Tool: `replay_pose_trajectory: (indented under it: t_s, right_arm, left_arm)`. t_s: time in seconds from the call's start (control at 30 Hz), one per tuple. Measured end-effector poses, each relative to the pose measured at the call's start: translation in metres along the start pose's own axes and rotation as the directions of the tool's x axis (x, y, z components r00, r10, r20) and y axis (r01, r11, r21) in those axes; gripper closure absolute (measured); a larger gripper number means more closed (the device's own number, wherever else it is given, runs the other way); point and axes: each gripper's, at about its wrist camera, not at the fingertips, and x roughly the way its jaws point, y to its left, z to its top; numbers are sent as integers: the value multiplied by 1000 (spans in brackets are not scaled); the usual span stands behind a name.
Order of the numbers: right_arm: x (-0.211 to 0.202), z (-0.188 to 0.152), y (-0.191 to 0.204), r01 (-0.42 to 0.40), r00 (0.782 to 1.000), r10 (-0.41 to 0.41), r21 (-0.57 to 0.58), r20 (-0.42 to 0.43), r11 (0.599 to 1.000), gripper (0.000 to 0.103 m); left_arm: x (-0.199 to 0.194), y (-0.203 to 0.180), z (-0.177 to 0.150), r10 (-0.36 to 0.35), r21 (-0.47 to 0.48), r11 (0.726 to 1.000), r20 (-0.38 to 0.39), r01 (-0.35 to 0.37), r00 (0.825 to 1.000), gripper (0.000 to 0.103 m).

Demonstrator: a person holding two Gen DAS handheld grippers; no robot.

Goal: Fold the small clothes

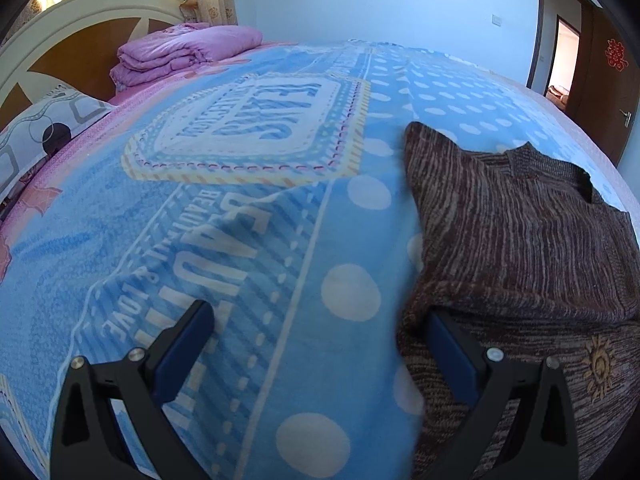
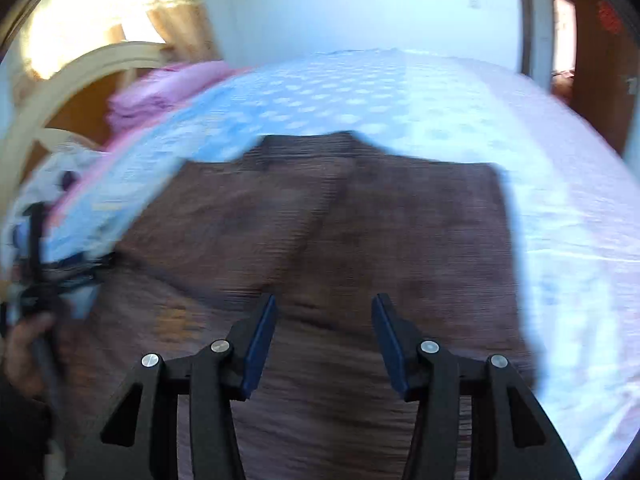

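Your left gripper [image 1: 320,348] is spread wide and holds nothing. Its right finger [image 1: 456,356] sits at the sweater's [image 1: 520,240] near left edge, where the knit bunches up against it; whether it touches the cloth you cannot tell. The left finger [image 1: 184,348] hangs over bare blanket [image 1: 240,220]. In the left wrist view the sweater fills the right half of the frame, so the garment lies to the right of this gripper and stretches away toward the upper right, collar at the far end.

Your right gripper [image 2: 324,336] is also open, at a moderate gap, with nothing between its fingers. It hovers over the sweater's near middle. That view is smeared by motion, but the sweater [image 2: 360,220] lies flat and centred there, its long axis running from the bottom of the frame up toward the collar at upper centre. Your left gripper [image 2: 56,276] shows as a dark blur at the left edge of the frame, at the sweater's left side.

Judging from this, the left edge is the left gripper's to take, closing on that bunched fold; the right gripper is nearer the body and right side.
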Motion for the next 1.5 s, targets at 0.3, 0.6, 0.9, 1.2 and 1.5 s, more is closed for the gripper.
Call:
replay_pose_trajectory:
  t_s: [0.3, 0.6, 0.9, 1.2, 1.5]
  right_arm:
    - [-12, -22, -76, 103, 991, -97, 57, -89, 993, 52]
    - [-40, -39, -93, 135, 990, -130, 116, -46, 984, 52]
    - [-38, -73, -28, -24, 998, 22, -32, -60, 999, 54]
    - [-50, -91, -37, -8, 1000, 8, -3, -23, 1000, 67]
    - [-33, -66, -36, 19, 998, -19, -3, -64, 1000, 53]
  left_arm:
    - [0, 0, 0, 7, 7, 1000, -4, -7, 1000, 0]
    - [0, -5, -1, 33, 27, 999, 3, -33, 999, 0]
    - [-2, -8, -2, 57, 45, 997, 17, -58, 998, 0]
    - [-6, -6, -6, 47, 43, 998, 8, -48, 999, 0]
    - [-8, -8, -9, 52, 50, 997, 8, -52, 999, 0]
